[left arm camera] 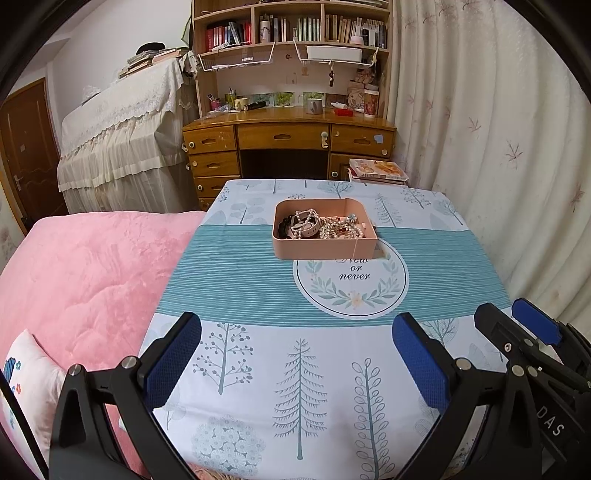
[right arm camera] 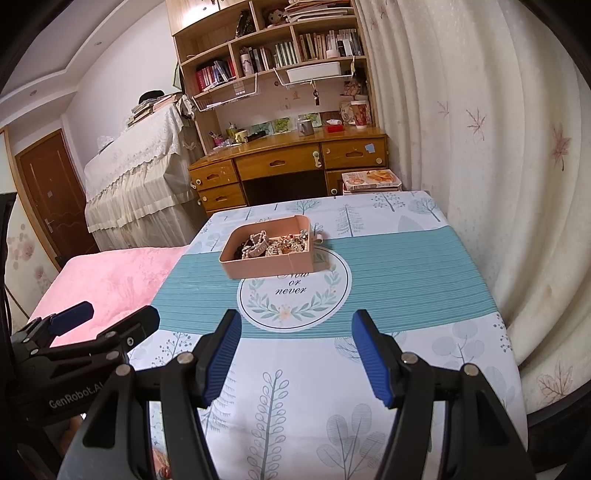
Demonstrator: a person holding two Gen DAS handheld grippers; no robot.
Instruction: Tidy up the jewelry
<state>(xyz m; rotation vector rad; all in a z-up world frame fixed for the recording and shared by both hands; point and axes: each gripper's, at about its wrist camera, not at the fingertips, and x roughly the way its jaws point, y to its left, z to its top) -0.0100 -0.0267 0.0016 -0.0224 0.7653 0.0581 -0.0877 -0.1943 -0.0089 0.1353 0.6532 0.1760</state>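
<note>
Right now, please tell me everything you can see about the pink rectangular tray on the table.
The pink rectangular tray looks like matte plastic, shallow, with rounded corners and upright walls. It sits flat on the tree-printed tablecloth, across the teal striped band, its near edge overlapping the round "Now or never" emblem. Inside lies a tangled heap of jewelry: pearl strands, dark beads, a strap-like band. A thin strand hangs over its near wall. Neither gripper touches it.

A wooden desk (left arm camera: 288,136) with bookshelves (left arm camera: 291,26) stands between a lace-draped cabinet (left arm camera: 122,140) and floral curtains (left arm camera: 480,110).

Pink blanket (left arm camera: 92,266) beside the tablecloth (left arm camera: 258,280) — wooden desk (left arm camera: 288,136) beyond.
</note>
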